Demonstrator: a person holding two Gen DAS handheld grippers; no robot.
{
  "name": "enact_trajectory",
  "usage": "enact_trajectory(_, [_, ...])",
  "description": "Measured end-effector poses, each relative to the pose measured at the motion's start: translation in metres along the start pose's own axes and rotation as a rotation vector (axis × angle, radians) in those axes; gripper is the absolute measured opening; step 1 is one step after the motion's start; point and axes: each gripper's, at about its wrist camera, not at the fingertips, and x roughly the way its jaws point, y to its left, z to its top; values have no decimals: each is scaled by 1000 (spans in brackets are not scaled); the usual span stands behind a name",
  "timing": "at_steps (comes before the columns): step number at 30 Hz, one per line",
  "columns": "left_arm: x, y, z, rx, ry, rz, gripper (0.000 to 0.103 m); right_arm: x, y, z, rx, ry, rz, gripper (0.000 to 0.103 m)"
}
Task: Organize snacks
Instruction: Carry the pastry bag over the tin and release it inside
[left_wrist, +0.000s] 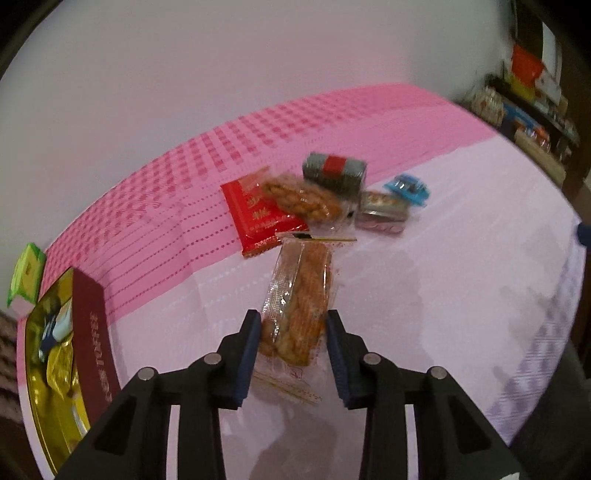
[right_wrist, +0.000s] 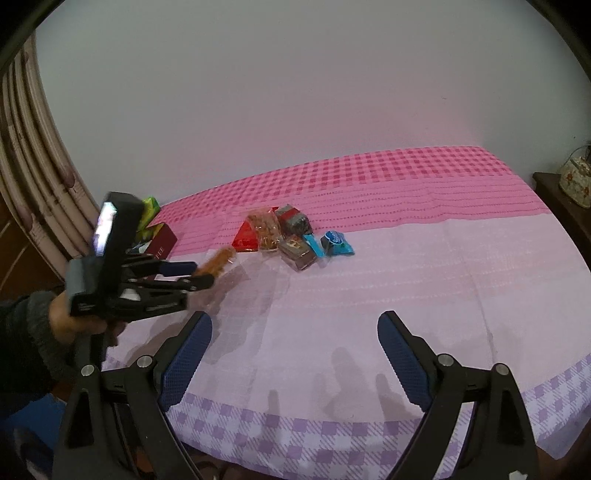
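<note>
My left gripper (left_wrist: 291, 332) clenches the fried twist packet (left_wrist: 299, 295) for transfer toward the left-edge toffee box (left_wrist: 94, 339); right gripper (right_wrist: 295, 354) hangs released.

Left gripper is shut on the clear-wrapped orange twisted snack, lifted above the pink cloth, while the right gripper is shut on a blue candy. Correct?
Not quite. The right gripper is open and holds nothing, as the right wrist view shows; the blue-wrapped candy lies on the pink checked tablecloth. The left gripper does grip the clear-wrapped orange twisted snack.
</note>
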Motion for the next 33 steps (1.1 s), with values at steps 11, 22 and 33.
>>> enact_trajectory(11, [-69, 54, -10, -161, -114, 49, 36, 6, 3, -5, -1, 28, -3, 90])
enact_trajectory(22, [-149, 155, -37, -366, -214, 209, 36, 14, 4, -11, -6, 58, -8, 90])
enact_trajectory(33, [-177, 225, -94, -507, -206, 316, 36, 32, 6, -22, -19, 116, -20, 90])
